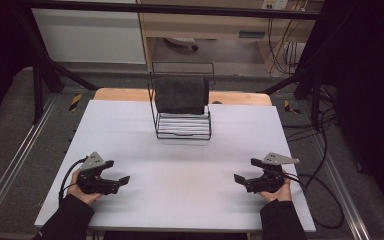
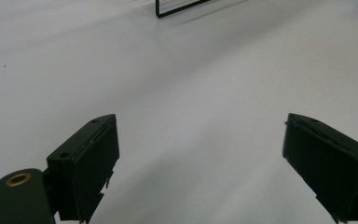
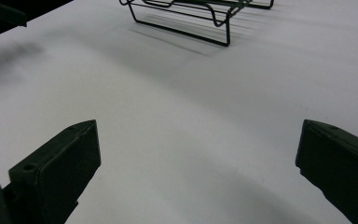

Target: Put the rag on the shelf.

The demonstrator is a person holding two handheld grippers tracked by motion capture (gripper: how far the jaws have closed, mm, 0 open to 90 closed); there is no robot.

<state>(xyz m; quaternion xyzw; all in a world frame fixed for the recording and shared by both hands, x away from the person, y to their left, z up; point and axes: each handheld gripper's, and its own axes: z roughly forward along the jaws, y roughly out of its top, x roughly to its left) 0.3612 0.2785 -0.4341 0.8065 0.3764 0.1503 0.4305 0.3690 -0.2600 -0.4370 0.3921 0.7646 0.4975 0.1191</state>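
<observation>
Both grippers, left gripper (image 1: 111, 173) and right gripper (image 1: 246, 171), rest low on the white table (image 1: 180, 165), jaws wide apart, empty. Well ahead stands a wire rack (image 1: 183, 125) holding a dark folded cloth (image 1: 181, 94); approach it squarely, jaws kept spread.

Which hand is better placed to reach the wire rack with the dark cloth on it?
Neither clearly. The rack sits centred at the far side; the left tool and right tool both rest open, about equally far away.

Left gripper (image 1: 115, 172) jaws wide apart; right gripper (image 1: 246, 171) likewise, both empty
</observation>
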